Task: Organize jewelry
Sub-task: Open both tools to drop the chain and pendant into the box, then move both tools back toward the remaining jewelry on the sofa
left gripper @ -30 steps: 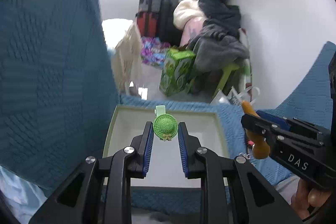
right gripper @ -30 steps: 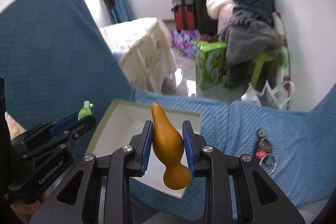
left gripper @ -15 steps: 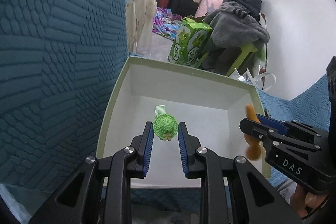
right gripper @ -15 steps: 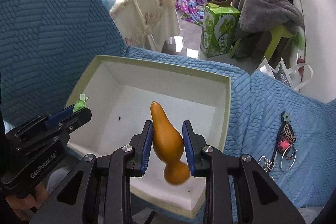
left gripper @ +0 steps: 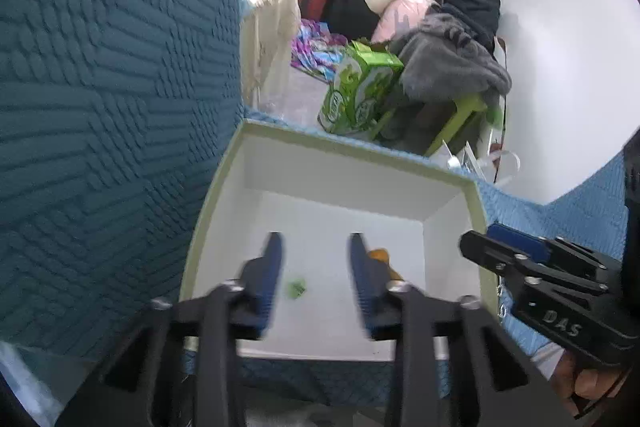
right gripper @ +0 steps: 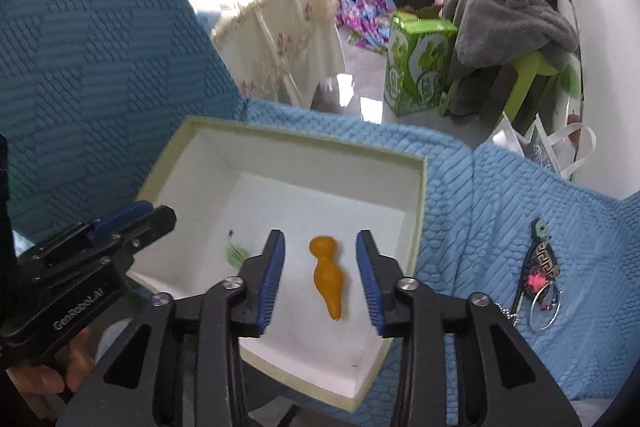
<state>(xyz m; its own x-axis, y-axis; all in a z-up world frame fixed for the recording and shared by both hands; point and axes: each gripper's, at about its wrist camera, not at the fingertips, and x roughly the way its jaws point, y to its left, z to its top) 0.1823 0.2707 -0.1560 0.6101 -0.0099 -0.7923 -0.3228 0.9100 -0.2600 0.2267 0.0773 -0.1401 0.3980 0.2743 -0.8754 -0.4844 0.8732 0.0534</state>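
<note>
A shallow white box with a pale green rim sits on the blue quilt; it also shows in the left wrist view. An orange gourd-shaped piece lies on the box floor between the open jaws of my right gripper. A small green hair clip lies on the box floor under my open left gripper; it shows in the right wrist view too. Both grippers hover just above the box and hold nothing. The gourd peeks out behind the left gripper's right finger.
A bunch of key rings and charms lies on the quilt right of the box. A dark blue cushion rises on the left. Beyond the quilt's edge are a green carton, piled clothes and suitcases.
Both grippers opened over the box. The green clip dropped from the left gripper and the orange gourd from the right; both now lie on the box floor.
</note>
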